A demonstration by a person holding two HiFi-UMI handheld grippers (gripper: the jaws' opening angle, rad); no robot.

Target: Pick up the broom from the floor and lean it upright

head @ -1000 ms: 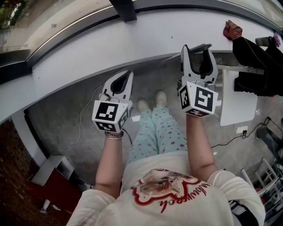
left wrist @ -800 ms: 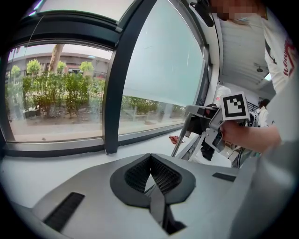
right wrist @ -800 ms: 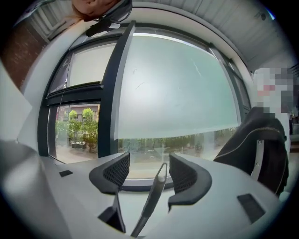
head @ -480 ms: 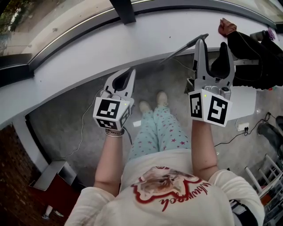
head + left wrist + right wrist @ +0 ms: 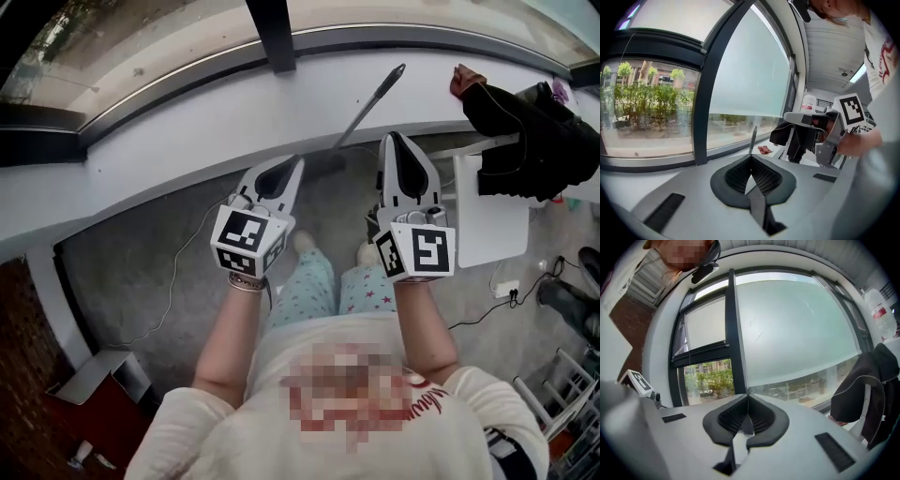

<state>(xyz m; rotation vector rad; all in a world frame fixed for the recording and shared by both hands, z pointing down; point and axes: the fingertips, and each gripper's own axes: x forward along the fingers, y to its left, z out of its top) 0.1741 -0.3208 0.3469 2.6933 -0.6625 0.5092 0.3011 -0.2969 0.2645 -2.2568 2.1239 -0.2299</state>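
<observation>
**Broom propped on the ledge, both claws closed and empty**

Head view: the broom (image 5: 367, 112) stands slanted ahead of both claws. Its head is down on the floor (image 5: 141, 253), just beyond the tip of the left claw (image 5: 296, 163). Its handle runs up and away to rest against the white ledge (image 5: 187, 112), passing to the left of the right claw (image 5: 394, 139). Neither claw touches it. A dark jacket (image 5: 525, 141) hangs well off to the right of the right claw.

Left gripper view: the left claw (image 5: 751, 157) has its jaws pressed together with nothing in them. The thin handle (image 5: 753, 138) rises just past their tips, in front of the window (image 5: 745, 70). A red cloth (image 5: 764, 150) lies on the ledge beyond it.

Right gripper view: the right claw (image 5: 748, 397) is likewise closed on nothing, and the broom does not show here.

Handling, as a judgement: the broom looks light and stiff. Its shaft is slim and smooth, so it could twist or slide between the pads. Resting only on its top end, it may skid sideways along the ledge if nudged. The best hold would be across the shaft around mid-length, above the head, where it balances and the pads can close squarely.
</observation>
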